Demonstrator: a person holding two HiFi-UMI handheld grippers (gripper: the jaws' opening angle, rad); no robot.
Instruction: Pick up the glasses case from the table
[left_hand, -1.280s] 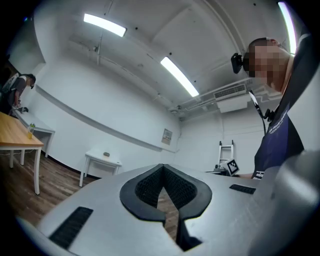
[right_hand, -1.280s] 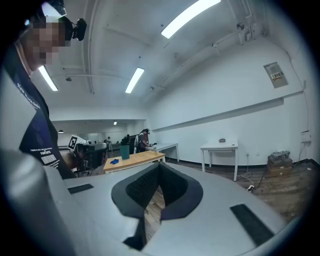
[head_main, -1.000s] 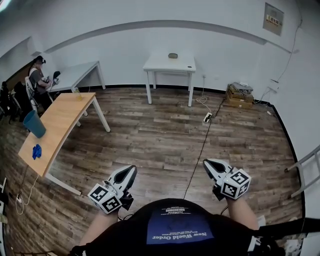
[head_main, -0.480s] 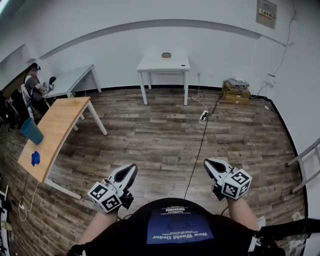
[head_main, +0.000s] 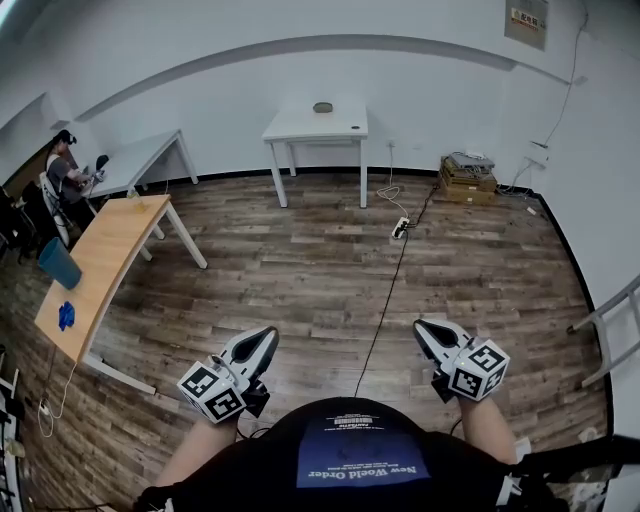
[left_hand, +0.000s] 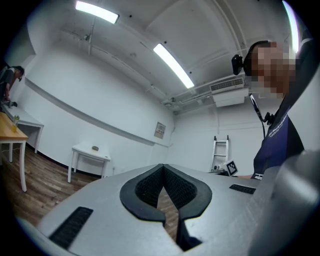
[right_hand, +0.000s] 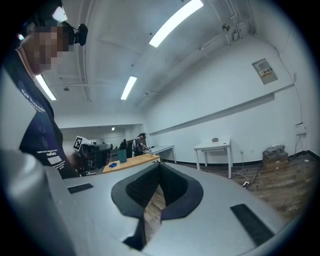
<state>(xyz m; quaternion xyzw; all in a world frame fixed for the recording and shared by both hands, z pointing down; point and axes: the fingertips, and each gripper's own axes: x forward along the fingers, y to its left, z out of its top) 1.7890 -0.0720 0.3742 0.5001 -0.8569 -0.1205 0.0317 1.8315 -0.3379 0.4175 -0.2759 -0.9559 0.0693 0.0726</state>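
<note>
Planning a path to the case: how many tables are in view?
3: a white table at the back bearing the glasses case, a pale table at far left beside a person, and a wooden table nearer on the left. Others may be hidden.

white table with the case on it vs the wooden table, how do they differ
The white table has a white top; the wooden table has a light wood top. The white table looks short and compact, the wooden table long. The white table carries the glasses case; the wooden table holds a teal bin and a blue object. Both have white legs.
</note>
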